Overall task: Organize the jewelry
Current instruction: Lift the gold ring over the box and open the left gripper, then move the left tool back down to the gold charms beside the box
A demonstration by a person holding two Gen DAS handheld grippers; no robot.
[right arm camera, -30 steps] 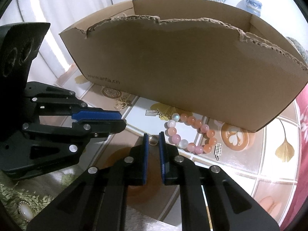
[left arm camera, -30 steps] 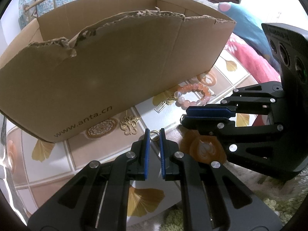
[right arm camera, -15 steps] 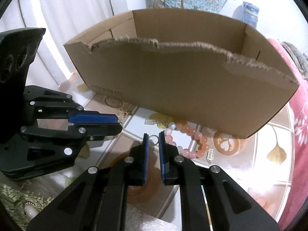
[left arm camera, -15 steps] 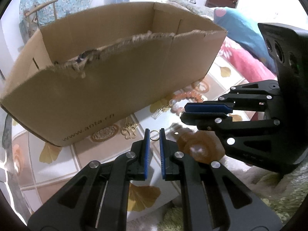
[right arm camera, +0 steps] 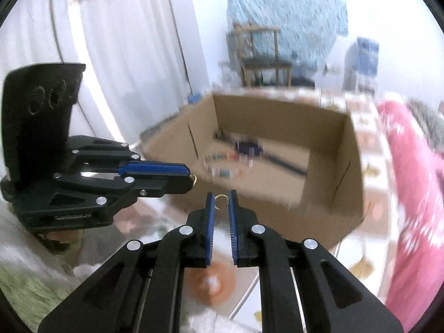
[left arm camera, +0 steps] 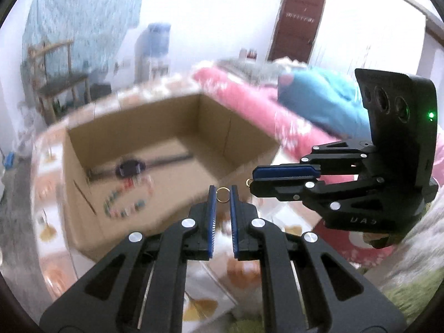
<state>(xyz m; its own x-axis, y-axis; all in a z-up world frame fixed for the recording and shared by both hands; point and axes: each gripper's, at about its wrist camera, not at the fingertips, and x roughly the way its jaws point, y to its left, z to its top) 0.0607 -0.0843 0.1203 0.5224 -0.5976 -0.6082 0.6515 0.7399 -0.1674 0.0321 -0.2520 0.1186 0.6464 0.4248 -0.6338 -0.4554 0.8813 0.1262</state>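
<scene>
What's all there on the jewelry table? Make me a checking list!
Surface: tile-patterned table cover, blurred.
Job's things: open cardboard box holding a bead bracelet and a dark watch-like piece.
Clutter: nothing seen.
Grippers: left gripper shut on a gold ring; right gripper shut on a second gold ring.
Cables: thin dark line by the curtain, maybe a cord.
Surroundings: pink blanket, wooden chair, brown door.

Ahead of and below the grippers, a tiled-pattern tabletop [left arm camera: 52,252] — an open cardboard box [left arm camera: 172,216] sits on it.
</scene>
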